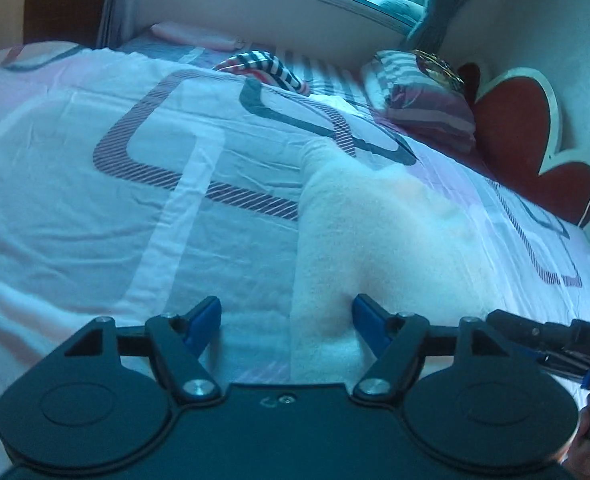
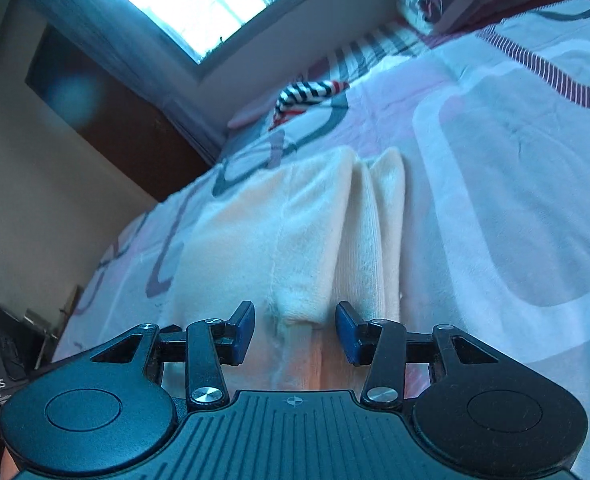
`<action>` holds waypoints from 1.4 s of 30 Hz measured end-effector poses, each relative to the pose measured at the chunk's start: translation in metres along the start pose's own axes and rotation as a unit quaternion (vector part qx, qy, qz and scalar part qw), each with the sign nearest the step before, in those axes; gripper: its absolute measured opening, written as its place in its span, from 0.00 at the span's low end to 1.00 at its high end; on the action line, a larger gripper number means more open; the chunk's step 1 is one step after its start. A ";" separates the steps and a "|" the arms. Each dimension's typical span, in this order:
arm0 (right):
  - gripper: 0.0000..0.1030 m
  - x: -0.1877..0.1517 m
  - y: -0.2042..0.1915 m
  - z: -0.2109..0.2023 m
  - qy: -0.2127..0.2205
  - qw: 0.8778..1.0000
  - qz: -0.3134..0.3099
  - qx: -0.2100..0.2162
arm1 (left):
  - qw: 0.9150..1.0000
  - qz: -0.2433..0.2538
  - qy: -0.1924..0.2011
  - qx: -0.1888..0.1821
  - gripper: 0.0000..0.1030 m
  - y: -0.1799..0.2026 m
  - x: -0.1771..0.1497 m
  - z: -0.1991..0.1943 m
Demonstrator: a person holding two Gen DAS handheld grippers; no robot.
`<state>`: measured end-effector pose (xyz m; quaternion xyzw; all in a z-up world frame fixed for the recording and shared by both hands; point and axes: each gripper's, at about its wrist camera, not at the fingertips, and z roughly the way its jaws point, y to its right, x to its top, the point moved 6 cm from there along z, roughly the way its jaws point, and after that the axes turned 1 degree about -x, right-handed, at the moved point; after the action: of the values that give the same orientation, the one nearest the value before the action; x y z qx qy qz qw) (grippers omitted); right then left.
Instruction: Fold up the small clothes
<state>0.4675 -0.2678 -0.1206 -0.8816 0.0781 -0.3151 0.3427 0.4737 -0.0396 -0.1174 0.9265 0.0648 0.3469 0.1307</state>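
Fingers (image 1: 217,312) of both grippers apart over white garment (image 2: 295,220); striped cloth (image 1: 271,70) beyond.

Black plastic left gripper (image 1: 287,312) and right gripper (image 2: 295,322), blue finger pads (image 1: 205,320), silver screws (image 2: 210,394), round black discs (image 2: 83,409), ribbed top plate (image 2: 295,432)

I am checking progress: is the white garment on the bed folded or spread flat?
Folded. The white garment lies in stacked layers, with doubled edges showing.

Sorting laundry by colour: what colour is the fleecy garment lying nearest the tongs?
Cream-white fleecy garment, plain; clearest in the right wrist view.
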 end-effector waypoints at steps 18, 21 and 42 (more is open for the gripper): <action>0.14 0.003 -0.031 0.003 0.001 0.994 -0.102 -0.031 | 0.999 0.035 0.010 -0.030 0.64 0.012 0.014 -0.002; 0.13 0.003 -0.016 -0.007 -0.005 0.994 -0.096 -0.043 | 0.997 0.066 -0.005 -0.036 0.67 0.030 0.009 0.006; 0.32 0.048 0.008 0.051 0.007 0.963 -0.223 -0.154 | 0.997 0.053 -0.035 -0.039 0.71 0.035 0.057 0.085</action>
<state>0.5367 -0.2629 -0.1308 -0.9166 -0.0700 -0.3739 0.1232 0.5735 -0.0780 -0.1336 0.9343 -0.0025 0.3230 0.1508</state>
